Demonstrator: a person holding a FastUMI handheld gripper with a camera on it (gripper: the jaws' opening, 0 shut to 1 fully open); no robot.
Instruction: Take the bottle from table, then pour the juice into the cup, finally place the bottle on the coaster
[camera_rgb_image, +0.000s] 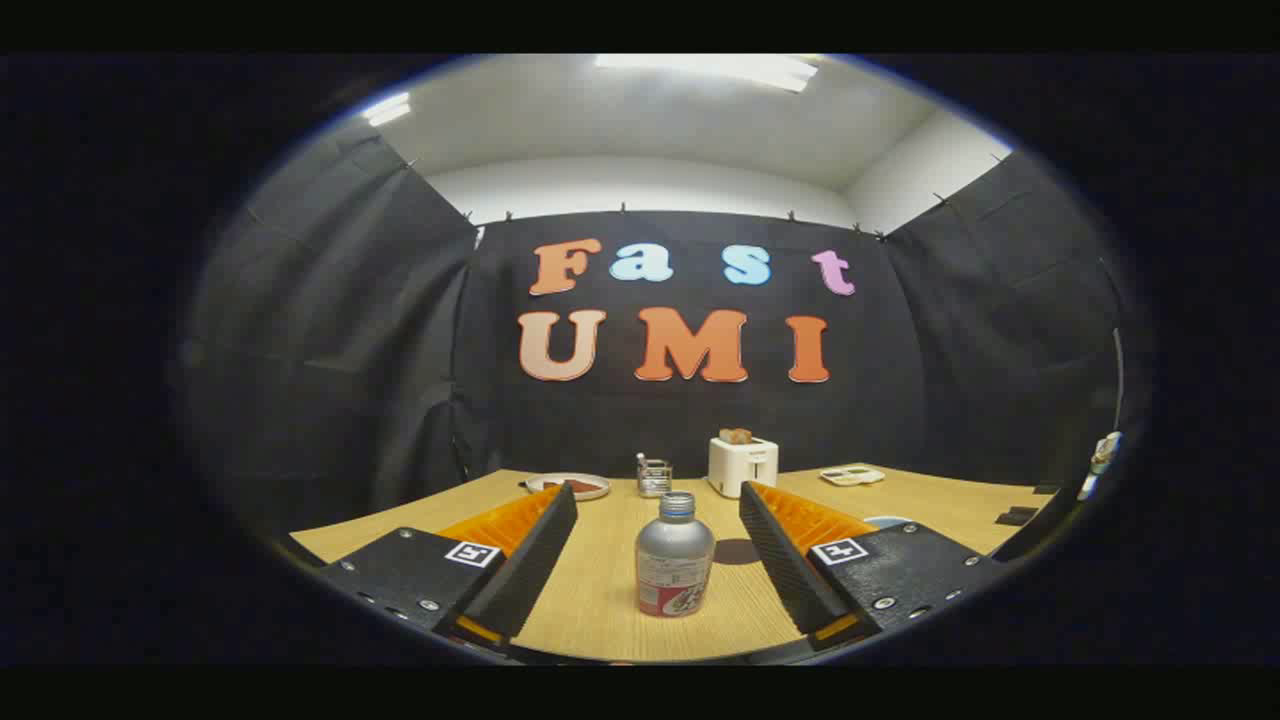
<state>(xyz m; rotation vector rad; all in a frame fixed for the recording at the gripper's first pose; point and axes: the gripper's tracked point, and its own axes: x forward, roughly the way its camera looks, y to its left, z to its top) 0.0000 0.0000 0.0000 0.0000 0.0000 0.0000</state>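
A silver bottle (675, 556) with a red and white label and a screw cap stands upright on the wooden table (600, 590). It sits between my two fingers, nearer the right one, with a gap on each side. My gripper (657, 493) is open and touches nothing. Beyond the fingertips, near the table's back, stands a small clear cup (654, 477). A pale blue round coaster (886, 521) peeks out behind the right finger, mostly hidden by it. A dark round patch (737, 550) lies on the table just right of the bottle; whether it is a shadow or a mat I cannot tell.
A white toaster (742, 465) with toast in it stands at the back, right of the cup. A plate (568, 486) with something red lies back left, and a white tray (852, 476) back right. Small black pieces (1016, 517) lie near the right edge.
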